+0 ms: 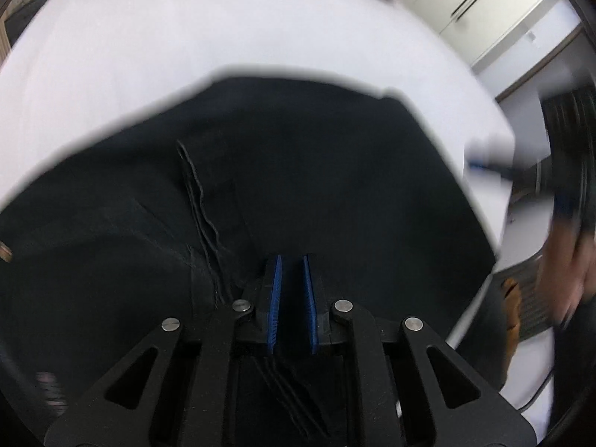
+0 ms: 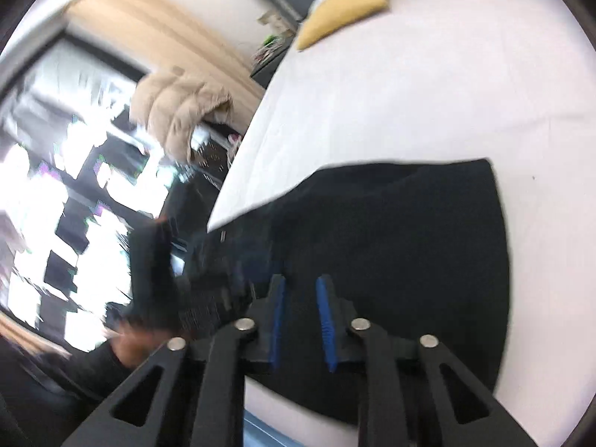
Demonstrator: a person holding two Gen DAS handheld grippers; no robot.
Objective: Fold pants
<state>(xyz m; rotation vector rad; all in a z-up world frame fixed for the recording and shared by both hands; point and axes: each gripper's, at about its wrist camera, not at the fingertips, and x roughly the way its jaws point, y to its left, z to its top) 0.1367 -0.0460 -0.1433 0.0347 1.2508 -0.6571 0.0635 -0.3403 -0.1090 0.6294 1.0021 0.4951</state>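
Dark navy pants (image 1: pixel 298 171) lie in a folded heap on a white bed sheet (image 1: pixel 186 37), with a stitched seam running down the left part. My left gripper (image 1: pixel 292 260) hovers just over the pants, its blue pads a small gap apart and nothing between them. In the right wrist view the pants (image 2: pixel 409 231) lie on the sheet (image 2: pixel 428 93). My right gripper (image 2: pixel 301 283) is over their near edge, jaws apart and empty. The other gripper and hand show blurred at the left (image 2: pixel 156 279).
A yellow cushion (image 2: pixel 346 11) lies at the far end of the bed. A beige padded jacket (image 2: pixel 178 108) hangs beside the bed's left edge, in front of a window. White cupboards (image 1: pixel 484 11) stand beyond the bed's right side.
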